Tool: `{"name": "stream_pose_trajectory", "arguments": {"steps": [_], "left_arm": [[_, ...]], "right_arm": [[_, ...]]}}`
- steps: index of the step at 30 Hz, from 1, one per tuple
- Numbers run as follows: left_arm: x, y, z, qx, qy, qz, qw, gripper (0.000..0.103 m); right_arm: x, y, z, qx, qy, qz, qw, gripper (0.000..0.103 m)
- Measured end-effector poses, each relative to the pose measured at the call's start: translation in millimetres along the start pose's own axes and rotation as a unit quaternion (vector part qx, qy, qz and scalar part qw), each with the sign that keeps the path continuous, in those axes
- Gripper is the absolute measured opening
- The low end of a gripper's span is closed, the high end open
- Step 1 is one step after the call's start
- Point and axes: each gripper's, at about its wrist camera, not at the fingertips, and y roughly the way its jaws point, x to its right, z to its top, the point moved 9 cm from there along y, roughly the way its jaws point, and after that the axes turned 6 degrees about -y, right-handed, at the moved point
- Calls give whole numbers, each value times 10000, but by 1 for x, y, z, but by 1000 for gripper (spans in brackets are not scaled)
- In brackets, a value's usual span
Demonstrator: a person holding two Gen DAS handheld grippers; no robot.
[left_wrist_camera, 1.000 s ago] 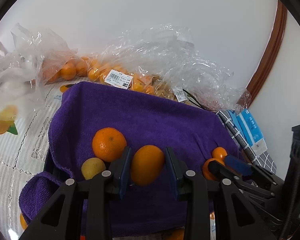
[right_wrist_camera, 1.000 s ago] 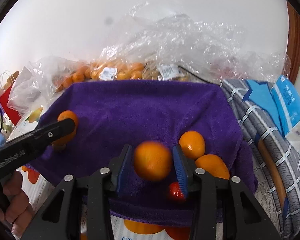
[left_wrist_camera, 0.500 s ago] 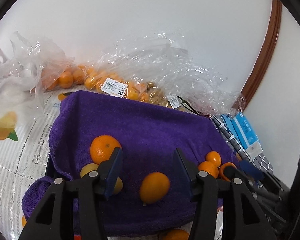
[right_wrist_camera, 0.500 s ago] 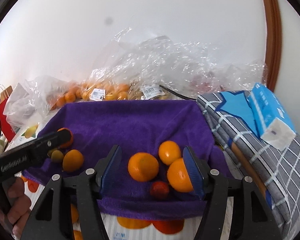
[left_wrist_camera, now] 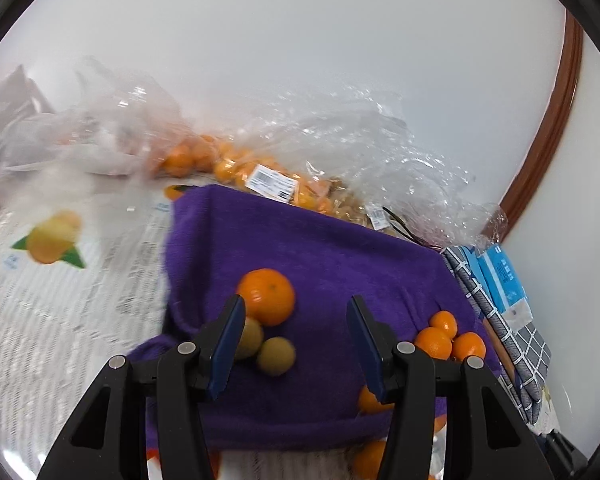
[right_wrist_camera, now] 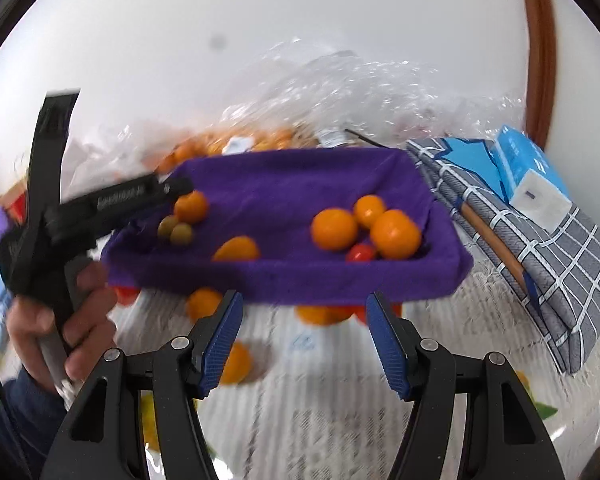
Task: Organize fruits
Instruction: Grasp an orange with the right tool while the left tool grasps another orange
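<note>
A purple towel-lined tray (right_wrist_camera: pixel 284 276) (left_wrist_camera: pixel 340 256) holds the fruit. On its left lie an orange (left_wrist_camera: pixel 266 296) (right_wrist_camera: pixel 191 207) and two small yellow-green fruits (left_wrist_camera: pixel 276 356) (right_wrist_camera: pixel 176 230). On its right sit three oranges (right_wrist_camera: pixel 395 234) (left_wrist_camera: pixel 433 343) and a small red fruit (right_wrist_camera: pixel 360 253). One orange (right_wrist_camera: pixel 236 249) lies near the front middle. My left gripper (left_wrist_camera: pixel 296 338) is open and empty above the tray's left side; it also shows in the right wrist view (right_wrist_camera: pixel 112 200). My right gripper (right_wrist_camera: pixel 303 338) is open and empty in front of the tray.
Clear plastic bags of oranges (left_wrist_camera: pixel 236 168) lie behind the tray against the white wall. A grey checked cloth (right_wrist_camera: pixel 540 248) with a blue tissue pack (right_wrist_camera: pixel 528 176) lies to the right. Loose oranges (right_wrist_camera: pixel 202 302) rest on the fruit-print tablecloth (right_wrist_camera: pixel 324 400) before the tray.
Both grippers opened and let their oranges drop into the tray, then drew back. The right gripper pulled back to the front of the tray.
</note>
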Motion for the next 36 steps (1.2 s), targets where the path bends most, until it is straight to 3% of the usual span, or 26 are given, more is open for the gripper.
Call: {"name": "stream_pose_trajectory", "arguments": {"steps": [8, 10, 11, 12, 17, 21, 24, 29, 36], "left_arm": [[-24, -42, -19, 65, 13, 63, 10000, 50], [-28, -48, -24, 28, 26, 55, 10000, 50], [-28, -49, -26, 5, 36, 46, 10000, 50], [-28, -49, -28, -19, 49, 25, 10000, 50], [-11, -46, -39, -150, 427, -85, 9989, 50], [14, -38, -61, -595, 852, -481, 9934, 50], [33, -31, -81, -1103, 1090, -829, 9844, 50], [43, -22, -94, -1180, 1515, -450, 9803, 50], [54, -6, -103, -1468, 1899, -267, 9704, 50]], "right_arm": [[-42, 19, -20, -301, -368, 318, 9984, 63], [-44, 27, -23, -438, -383, 263, 9980, 54], [-44, 31, -26, -559, -374, 245, 9974, 41], [-44, 34, -27, -610, -349, 303, 9971, 35], [-24, 19, -27, -390, -204, 151, 9989, 35], [13, 2, -33, -237, -205, -350, 9989, 35], [39, -2, -40, -230, 93, -400, 9989, 35], [63, -9, -44, -7, 865, 39, 9962, 35], [58, -3, -45, -104, 823, 136, 9965, 35]]}}
